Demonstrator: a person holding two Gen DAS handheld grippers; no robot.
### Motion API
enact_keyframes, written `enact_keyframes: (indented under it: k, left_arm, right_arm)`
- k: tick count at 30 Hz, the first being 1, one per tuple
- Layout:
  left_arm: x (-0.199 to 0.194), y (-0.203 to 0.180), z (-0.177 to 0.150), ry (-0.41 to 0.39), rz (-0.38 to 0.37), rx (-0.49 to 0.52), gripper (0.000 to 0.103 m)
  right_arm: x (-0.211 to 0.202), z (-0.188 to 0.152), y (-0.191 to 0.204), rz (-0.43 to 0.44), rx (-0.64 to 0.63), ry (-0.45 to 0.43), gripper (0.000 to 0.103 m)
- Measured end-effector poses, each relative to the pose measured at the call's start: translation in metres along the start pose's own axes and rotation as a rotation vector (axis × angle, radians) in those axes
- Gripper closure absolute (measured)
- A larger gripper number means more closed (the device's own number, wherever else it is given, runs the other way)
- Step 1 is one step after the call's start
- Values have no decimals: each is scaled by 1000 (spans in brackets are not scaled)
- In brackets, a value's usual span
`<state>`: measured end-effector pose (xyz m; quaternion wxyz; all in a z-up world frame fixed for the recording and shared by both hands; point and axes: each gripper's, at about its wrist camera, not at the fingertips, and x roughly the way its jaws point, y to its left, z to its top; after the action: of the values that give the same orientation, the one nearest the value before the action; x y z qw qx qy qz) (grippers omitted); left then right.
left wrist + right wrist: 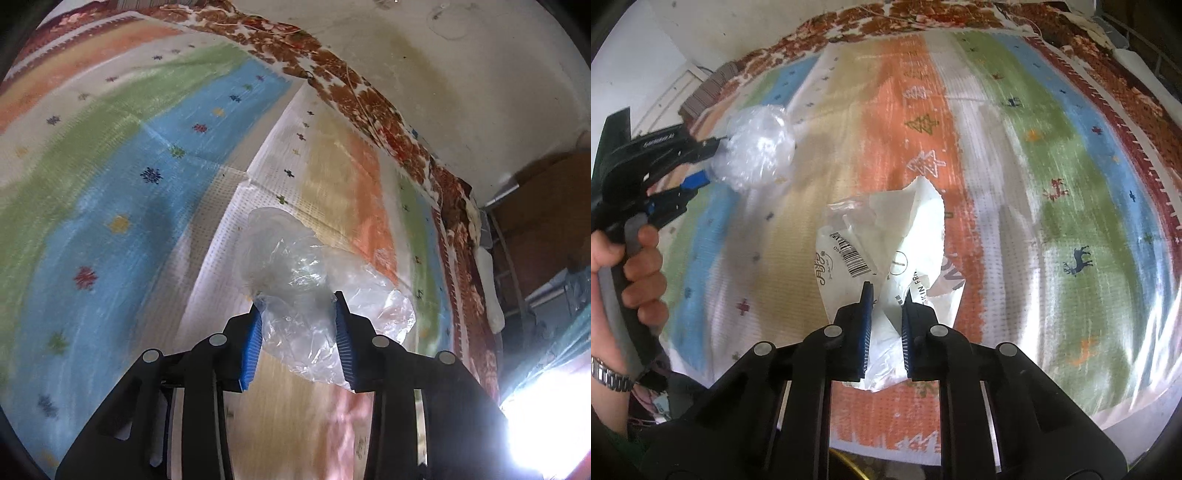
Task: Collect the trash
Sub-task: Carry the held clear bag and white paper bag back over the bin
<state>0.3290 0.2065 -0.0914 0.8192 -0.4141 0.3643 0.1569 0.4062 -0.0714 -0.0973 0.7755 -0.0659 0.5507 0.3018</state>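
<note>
Striped blanket (1015, 155) with tree and deer patterns covers a bed, a red floral sheet (373, 107) along its edge by a pale wall (480, 74). Left gripper (299, 306) — jaws pinched on a crumpled clear plastic bag (295, 273), which is lifted above the blanket; a hand (635, 273) with a wristwatch (609, 373) squeezes its handle. Right gripper (888, 295) — jaws narrow, clamped on a white printed wrapper (905, 240) with a barcode, over the orange stripe near the blanket's middle.
</note>
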Motion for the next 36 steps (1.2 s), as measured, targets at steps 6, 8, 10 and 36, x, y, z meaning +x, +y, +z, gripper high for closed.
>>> enact_keyframes:
  k: [6, 8, 10, 36]
  left_arm:
    - [-42, -20, -10, 0, -31, 65, 69]
    - [-55, -29, -17, -9, -22, 113, 69]
    - [-68, -34, -24, -10, -23, 148, 69]
    - [-173, -44, -91, -45, -42, 343, 69]
  right_arm:
    - [-21, -10, 9, 24, -10, -19, 92]
    - [-29, -13, 12, 30, -10, -25, 92]
    - [-38, -16, 17, 31, -19, -38, 92]
    - [-129, -88, 64, 25, -120, -205, 92]
